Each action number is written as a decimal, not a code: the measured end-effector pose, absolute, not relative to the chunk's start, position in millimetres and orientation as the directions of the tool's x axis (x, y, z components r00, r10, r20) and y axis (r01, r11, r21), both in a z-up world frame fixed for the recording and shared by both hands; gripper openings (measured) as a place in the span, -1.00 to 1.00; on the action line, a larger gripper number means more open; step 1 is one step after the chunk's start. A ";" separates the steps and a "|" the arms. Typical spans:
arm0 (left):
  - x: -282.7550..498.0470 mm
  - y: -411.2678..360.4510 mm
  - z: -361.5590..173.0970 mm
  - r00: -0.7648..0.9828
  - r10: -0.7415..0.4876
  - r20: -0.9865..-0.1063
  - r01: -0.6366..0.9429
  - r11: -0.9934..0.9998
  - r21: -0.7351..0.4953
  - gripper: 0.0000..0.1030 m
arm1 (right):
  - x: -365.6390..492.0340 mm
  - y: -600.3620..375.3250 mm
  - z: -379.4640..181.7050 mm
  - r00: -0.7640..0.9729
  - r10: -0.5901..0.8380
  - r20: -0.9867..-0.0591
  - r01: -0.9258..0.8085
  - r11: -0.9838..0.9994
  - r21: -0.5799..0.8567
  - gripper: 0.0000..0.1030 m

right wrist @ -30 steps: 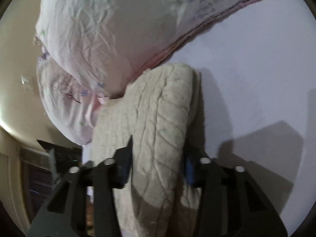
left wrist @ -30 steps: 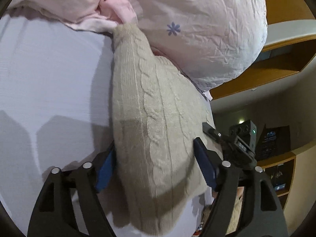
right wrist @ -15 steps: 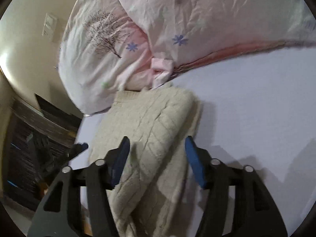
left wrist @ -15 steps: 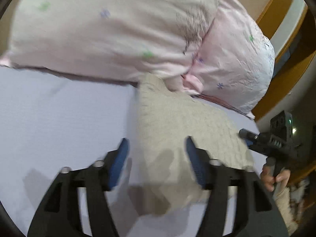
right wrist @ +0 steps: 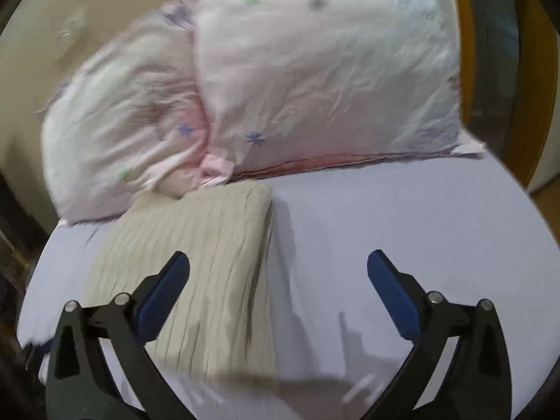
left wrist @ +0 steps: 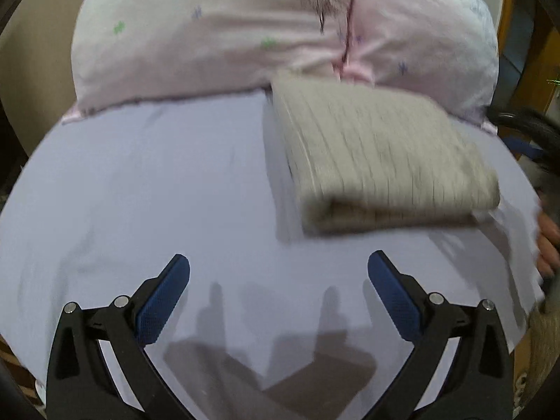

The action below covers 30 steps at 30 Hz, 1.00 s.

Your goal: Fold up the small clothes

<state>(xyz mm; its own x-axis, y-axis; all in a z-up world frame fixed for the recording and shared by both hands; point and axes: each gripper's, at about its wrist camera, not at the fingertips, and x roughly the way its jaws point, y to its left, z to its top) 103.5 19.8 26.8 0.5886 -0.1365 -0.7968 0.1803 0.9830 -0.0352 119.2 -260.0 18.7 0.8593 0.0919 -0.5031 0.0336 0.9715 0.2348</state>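
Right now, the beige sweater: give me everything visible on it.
The beige sweater is a ribbed or cable knit, apparently wool-like, folded into a thick rectangular bundle with stacked layers showing at its near edge. It lies flat on the lavender sheet, its far end tucked against the pink floral pillows. Neither gripper touches it: the left gripper and the right gripper are both open. Motion blur hides finer stitching.
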 end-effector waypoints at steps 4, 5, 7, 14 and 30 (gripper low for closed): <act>105.7 8.1 8.0 0.524 -0.118 -0.844 0.175 0.984 -0.029 0.97 | 79.9 -240.9 -18.5 0.795 0.201 -0.572 -0.058 0.964 0.258 0.97; 104.5 6.6 4.9 0.512 -0.105 -0.852 0.171 0.985 -0.018 0.97 | 75.9 -232.6 -24.9 0.786 0.187 -0.589 -0.053 0.970 0.237 0.97; 102.0 0.6 2.4 0.518 -0.049 -0.854 0.161 0.986 0.041 0.97 | 71.0 -217.1 -41.8 0.772 0.148 -0.618 -0.047 0.983 0.178 0.96; 104.1 1.3 2.7 0.497 -0.043 -0.867 0.121 0.992 0.021 0.97 | 77.8 -196.1 -65.4 0.739 0.081 -0.669 -0.036 0.996 0.081 0.96; 100.9 1.5 3.2 0.487 -0.035 -0.873 0.120 0.992 0.027 0.97 | 84.1 -184.3 -69.3 0.720 0.039 -0.693 -0.042 0.999 0.012 0.97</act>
<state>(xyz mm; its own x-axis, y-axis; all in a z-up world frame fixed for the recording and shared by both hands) 100.9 1.5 3.2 0.4871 -0.0351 -0.8726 0.1198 0.9924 0.0270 84.1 -184.3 -69.3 0.7199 0.0386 -0.6930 -0.0418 0.9991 0.0123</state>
